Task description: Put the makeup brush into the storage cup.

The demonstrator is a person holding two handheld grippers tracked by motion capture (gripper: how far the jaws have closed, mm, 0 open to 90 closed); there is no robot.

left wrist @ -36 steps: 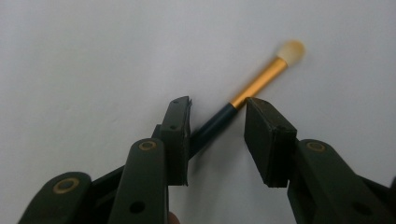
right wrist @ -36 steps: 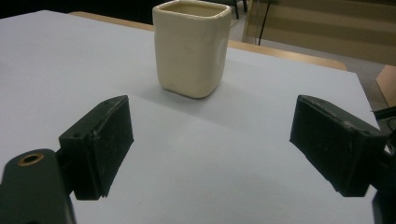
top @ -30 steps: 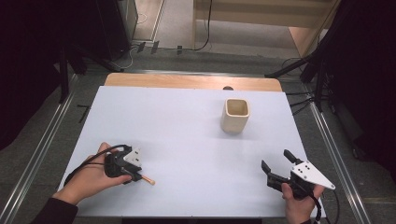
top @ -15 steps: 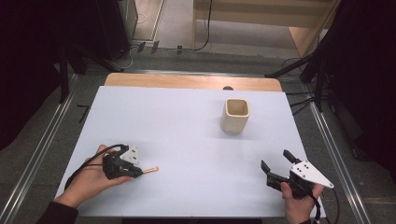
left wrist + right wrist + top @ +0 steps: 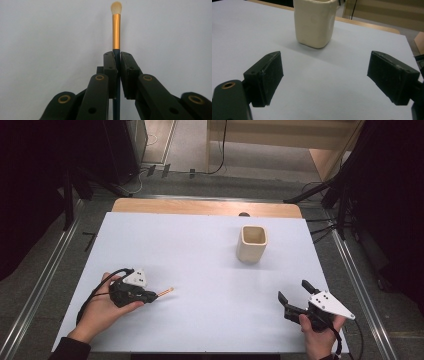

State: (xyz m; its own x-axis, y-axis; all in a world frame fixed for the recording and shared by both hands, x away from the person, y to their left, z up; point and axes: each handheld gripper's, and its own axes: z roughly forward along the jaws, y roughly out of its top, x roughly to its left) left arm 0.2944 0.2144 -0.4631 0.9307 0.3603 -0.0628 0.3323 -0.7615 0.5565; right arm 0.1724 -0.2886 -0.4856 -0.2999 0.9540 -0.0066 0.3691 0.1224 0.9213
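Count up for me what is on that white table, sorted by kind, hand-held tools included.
Small makeup brush with gold ferrule, dark handle and pale bristles: 1
Cream square ceramic cup: 1
Hand-held black grippers: 2, the left gripper clamped on the brush, the right gripper with fingers apart and nothing between them
Total: 4

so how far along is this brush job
Done: the left gripper is shut on the dark handle of the makeup brush, gold ferrule and pale bristles sticking out ahead of the jaws. In hand: the brush sits low over the white table. Left, probably: carrying it to the cream cup, which looks empty. The right gripper waits open, facing the cup.
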